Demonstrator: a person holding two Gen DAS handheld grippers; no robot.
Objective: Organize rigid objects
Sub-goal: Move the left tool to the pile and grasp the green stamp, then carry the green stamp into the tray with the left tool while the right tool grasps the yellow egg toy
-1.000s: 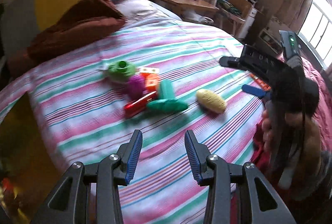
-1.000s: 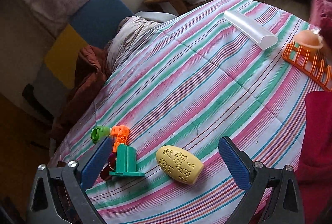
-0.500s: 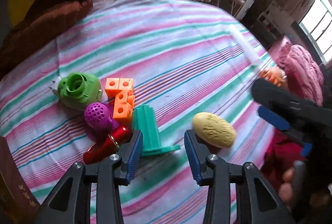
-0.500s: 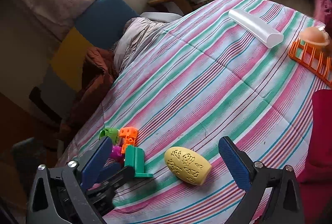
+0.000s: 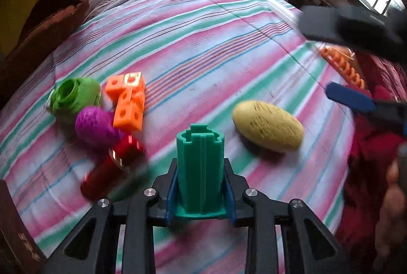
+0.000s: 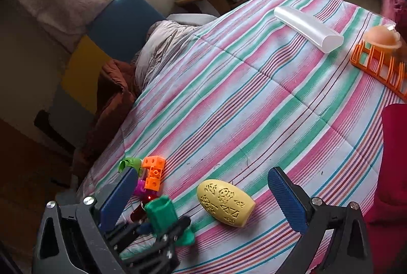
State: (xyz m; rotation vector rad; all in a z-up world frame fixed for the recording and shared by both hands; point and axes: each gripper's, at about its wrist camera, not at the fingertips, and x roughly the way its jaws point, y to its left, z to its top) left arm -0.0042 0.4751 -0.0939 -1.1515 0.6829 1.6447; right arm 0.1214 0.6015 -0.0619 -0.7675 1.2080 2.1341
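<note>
Left gripper [image 5: 201, 195], lowered, fingers just closed on green column [image 5: 200, 167].

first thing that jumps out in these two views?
The green column clamped in the left gripper, whose jaws have just closed on it, near the bed's front edge. Left of it a bright toy pile: orange blocks, purple ball. Right of it the yellow oval lies before the open right gripper.
</note>
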